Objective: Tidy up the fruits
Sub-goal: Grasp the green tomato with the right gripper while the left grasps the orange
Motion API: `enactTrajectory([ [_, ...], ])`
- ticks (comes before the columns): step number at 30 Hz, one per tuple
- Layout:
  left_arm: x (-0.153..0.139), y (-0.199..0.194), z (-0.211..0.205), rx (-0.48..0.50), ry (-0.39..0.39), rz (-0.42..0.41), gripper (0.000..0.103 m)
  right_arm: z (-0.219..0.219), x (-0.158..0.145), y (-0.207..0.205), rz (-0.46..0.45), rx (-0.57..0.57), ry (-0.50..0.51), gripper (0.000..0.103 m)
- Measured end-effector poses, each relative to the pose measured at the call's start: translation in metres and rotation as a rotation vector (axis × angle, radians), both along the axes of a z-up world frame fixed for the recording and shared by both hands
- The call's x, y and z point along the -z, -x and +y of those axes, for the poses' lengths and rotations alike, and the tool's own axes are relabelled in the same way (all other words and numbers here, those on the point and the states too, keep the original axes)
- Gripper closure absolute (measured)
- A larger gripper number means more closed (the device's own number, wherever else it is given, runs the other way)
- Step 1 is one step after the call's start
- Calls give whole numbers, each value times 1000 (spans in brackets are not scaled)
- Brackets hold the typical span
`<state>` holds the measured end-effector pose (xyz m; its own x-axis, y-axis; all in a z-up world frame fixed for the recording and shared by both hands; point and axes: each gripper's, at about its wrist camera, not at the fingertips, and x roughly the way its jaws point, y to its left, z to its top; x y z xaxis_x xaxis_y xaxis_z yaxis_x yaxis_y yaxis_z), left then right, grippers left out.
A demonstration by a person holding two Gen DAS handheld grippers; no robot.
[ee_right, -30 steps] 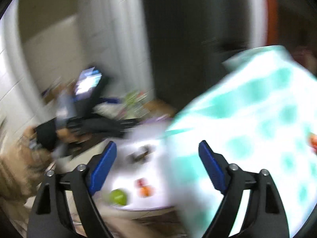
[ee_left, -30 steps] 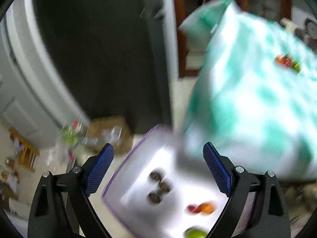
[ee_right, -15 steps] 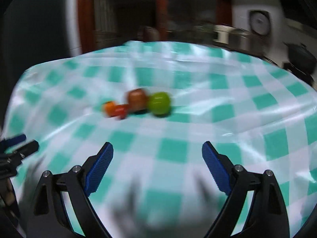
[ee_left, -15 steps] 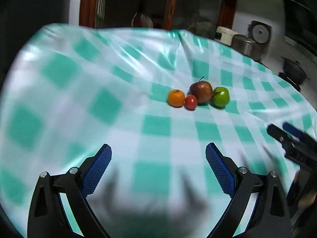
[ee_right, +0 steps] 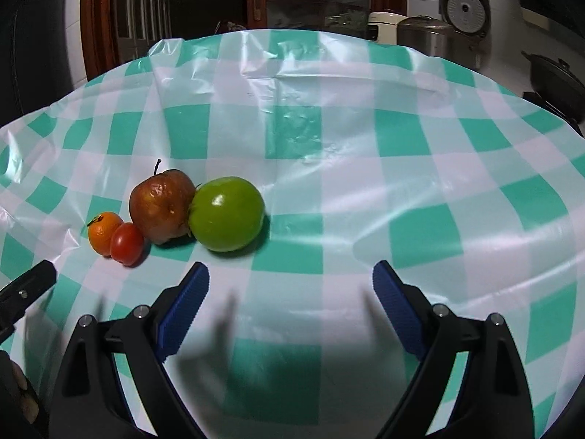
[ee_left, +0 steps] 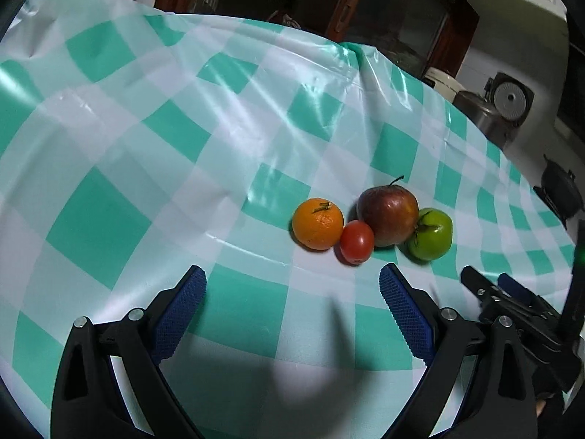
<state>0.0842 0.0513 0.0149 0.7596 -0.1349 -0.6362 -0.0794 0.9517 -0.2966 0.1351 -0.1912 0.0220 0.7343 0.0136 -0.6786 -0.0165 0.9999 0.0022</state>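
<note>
Left hand-held gripper [ee_left: 292, 285] hangs wide and empty over the checked counter [ee_left: 146, 146]; an orange [ee_left: 317, 223], tomato [ee_left: 357, 241], apple [ee_left: 388, 215] and green tomato [ee_left: 431, 234] cluster mid-counter, touching. Right hand-held gripper [ee_right: 290, 280], equally wide and empty, sees the same row toward the left edge.

A: What covers the bench ahead of the left gripper [ee_left: 290, 294]?

B: A glossy green-and-white checked plastic sheet [ee_left: 146, 153], thin, creased and catching glare.

A: And the gripper itself?

B: Matt black plastic arms with silver metal screws; its fingers [ee_left: 181, 307] carry blue, finely ribbed rubbery pads.

A: The fruit beyond the fingertips?

B: The round orange tangerine [ee_left: 317, 224] is dimpled and dull; the small red tomato [ee_left: 357, 241] and round green tomato [ee_left: 431, 235] are smooth and shiny; the dark red apple [ee_left: 388, 210] looks waxy.
</note>
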Motion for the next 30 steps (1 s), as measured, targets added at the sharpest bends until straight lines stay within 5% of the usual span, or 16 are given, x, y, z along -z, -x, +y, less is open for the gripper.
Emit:
enactTrajectory([
  [16, 3, -4, -2, 36, 22, 12, 10, 0, 16, -54, 138, -81, -147, 11],
  [30, 4, -6, -4, 63, 32, 13, 10, 23, 21, -82, 167, -184, -167, 20],
])
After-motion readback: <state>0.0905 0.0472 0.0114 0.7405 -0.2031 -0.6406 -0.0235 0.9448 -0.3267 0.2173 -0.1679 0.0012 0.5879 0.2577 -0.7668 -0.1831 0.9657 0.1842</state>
